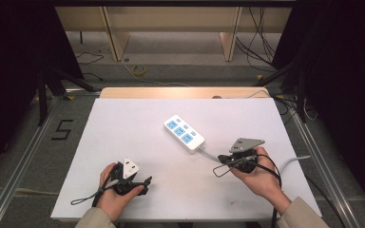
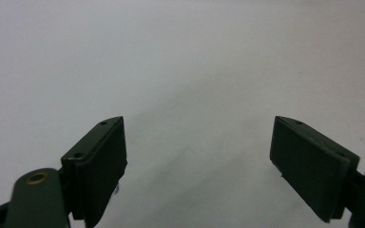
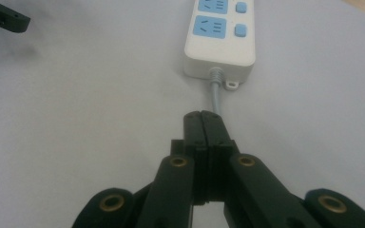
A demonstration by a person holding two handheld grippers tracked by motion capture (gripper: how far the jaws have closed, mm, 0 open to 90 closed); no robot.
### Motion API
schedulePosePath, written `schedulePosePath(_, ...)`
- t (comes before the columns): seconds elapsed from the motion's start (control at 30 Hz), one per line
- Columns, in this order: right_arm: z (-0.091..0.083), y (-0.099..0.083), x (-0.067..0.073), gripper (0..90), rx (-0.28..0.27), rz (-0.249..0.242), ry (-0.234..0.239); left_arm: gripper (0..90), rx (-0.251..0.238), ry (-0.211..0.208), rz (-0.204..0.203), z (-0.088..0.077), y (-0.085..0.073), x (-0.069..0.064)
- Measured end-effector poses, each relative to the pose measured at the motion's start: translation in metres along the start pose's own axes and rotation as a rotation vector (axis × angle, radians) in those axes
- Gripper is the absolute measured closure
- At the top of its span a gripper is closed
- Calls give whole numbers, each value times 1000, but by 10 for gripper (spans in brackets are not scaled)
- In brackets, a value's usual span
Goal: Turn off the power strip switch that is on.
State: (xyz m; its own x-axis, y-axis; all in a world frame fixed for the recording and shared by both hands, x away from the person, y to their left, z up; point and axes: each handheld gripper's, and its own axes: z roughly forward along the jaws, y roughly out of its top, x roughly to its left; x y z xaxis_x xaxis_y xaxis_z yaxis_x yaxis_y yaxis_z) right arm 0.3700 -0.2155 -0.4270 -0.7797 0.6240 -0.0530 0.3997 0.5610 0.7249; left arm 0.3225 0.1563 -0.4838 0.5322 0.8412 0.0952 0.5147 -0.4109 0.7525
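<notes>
A white table top (image 1: 123,142) fills the middle of the high view, its pale wooden far edge catching light; beyond it lie a grey floor with loose cables, the legs of a wooden bench and dark curtains at both sides; a black figure five (image 1: 62,129) is marked on the floor to the left of the table.

A white power strip (image 1: 184,132) with blue sockets lies flat just right of the table's centre, set slantwise, its far end toward the left and its near end toward the right; its grey cord (image 1: 211,154) leaves the near end and runs toward the right gripper; in the right gripper view the strip (image 3: 221,35) sits just beyond the jaw tips, the cord (image 3: 215,97) running straight down to them.

The left hand (image 1: 116,192) rests at the near left of the table, well apart from the strip, holding the left gripper (image 1: 141,183) low and pointing right; its jaws stand wide apart over bare table, nothing between them.

The right hand (image 1: 261,178) sits at the near right, the right gripper (image 1: 224,160) aimed left and far toward the strip's near end; its jaws are pressed together, the cord meeting their tips; whether the cord is pinched between them cannot be told.
</notes>
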Motion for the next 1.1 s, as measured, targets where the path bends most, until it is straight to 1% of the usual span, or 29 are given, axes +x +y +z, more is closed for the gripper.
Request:
schedulePosePath(0.1, 1, 3, 0, 900, 3, -2, 1, 195, 4, 0, 7, 0, 0, 0)
schedulePosePath(0.5, 11, 16, -4, 900, 23, -1, -2, 197, 3, 0, 8, 0, 0, -1)
schedulePosePath(0.63, 15, 22, -6, 900, 30, -9, -3, 197, 1, 0, 9, 0, 0, -1)
schedulePosePath(0.8, 18, 26, -7, 900, 31, -5, -5, 197, 2, 1, 9, -1, 0, -1)
schedulePosePath(0.83, 20, 28, -7, 900, 37, -13, -4, 197, 2, 1, 10, -1, 0, -1)
schedulePosePath(1.1, 26, 35, -9, 900, 44, -8, -8, 197, 1, 0, 12, -1, 0, -1)
